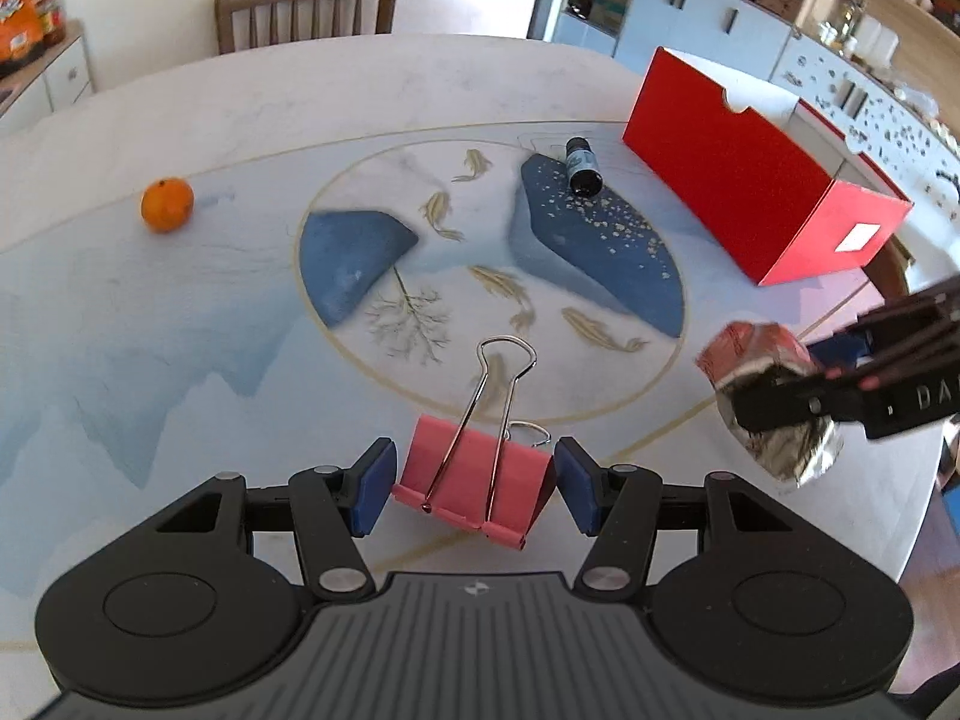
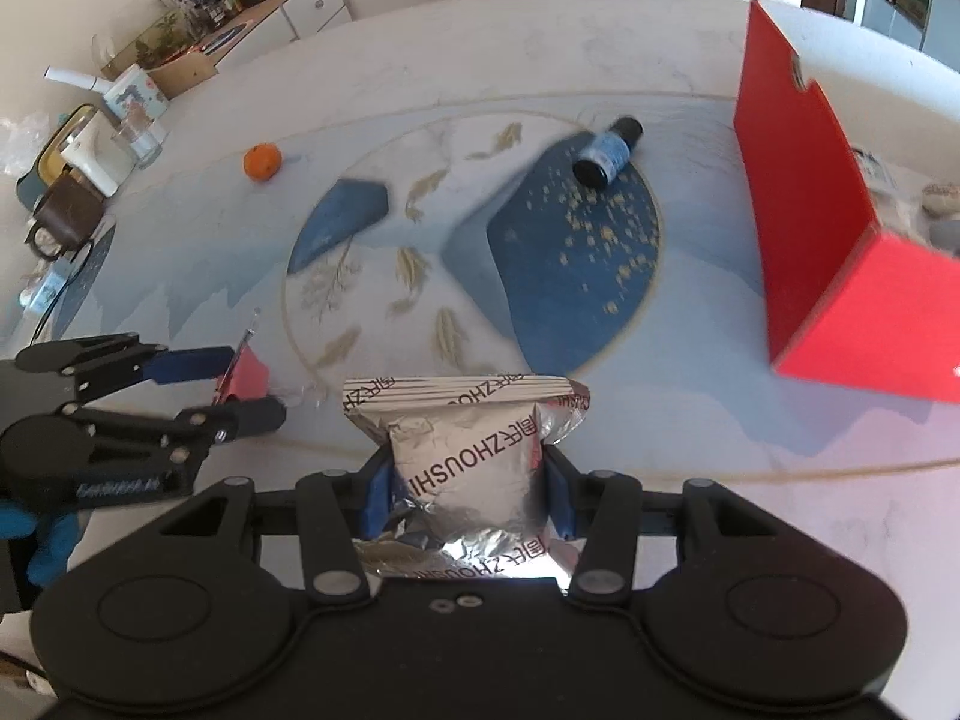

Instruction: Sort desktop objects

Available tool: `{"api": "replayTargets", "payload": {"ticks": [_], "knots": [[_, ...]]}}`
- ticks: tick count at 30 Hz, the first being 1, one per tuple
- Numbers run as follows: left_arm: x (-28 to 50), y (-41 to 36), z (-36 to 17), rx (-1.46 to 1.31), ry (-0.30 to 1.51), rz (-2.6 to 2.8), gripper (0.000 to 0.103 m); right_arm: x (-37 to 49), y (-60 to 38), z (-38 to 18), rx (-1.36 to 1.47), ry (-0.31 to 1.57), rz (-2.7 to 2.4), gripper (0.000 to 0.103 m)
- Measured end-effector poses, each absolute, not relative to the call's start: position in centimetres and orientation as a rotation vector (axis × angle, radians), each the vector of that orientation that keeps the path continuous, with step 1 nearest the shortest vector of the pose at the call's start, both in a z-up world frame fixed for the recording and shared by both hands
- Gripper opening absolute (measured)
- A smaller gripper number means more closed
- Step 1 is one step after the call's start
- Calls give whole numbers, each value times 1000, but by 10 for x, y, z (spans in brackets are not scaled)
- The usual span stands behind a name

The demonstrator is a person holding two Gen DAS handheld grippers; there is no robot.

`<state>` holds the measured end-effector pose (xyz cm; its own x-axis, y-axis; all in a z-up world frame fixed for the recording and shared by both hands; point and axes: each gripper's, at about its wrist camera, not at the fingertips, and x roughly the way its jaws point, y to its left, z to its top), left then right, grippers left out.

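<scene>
Both wrist fisheyes look steeply down, close over the shared table (image 1: 180, 312), toward the red box (image 2: 804, 228).

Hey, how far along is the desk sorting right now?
Some things already lie inside the red box, though they are blurred. In hand: the left gripper grips the pink binder clip, and the right gripper grips the silver foil packet. Still out on the table: the orange and the small dark bottle.

Bright daylight enters from about 1 o'clock, washing out the doorway and far table (image 1: 420, 78). Soft shadows fall toward 7 o'clock. The red box (image 2: 840, 276) and bottle (image 2: 606, 156) show motion blur. Fisheye curvature bends all edges; corners vignette dark.
</scene>
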<state>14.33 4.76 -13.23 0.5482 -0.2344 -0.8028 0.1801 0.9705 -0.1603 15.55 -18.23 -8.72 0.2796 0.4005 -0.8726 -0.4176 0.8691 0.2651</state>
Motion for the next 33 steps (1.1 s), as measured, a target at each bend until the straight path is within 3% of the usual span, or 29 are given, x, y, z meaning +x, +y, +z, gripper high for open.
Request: {"api": "replayTargets", "payload": {"ticks": [13,15,33], "knots": [[142,14,-119,-175,960,-196,56,149,-234,-70,-36,1151,601,49],[143,8,-116,-185,951,-199,26,151,-245,-65,-37,1142,608,49],[154,-23,-96,-200,937,-153,21,172,-308,-39,-23,1093,647,49]]}}
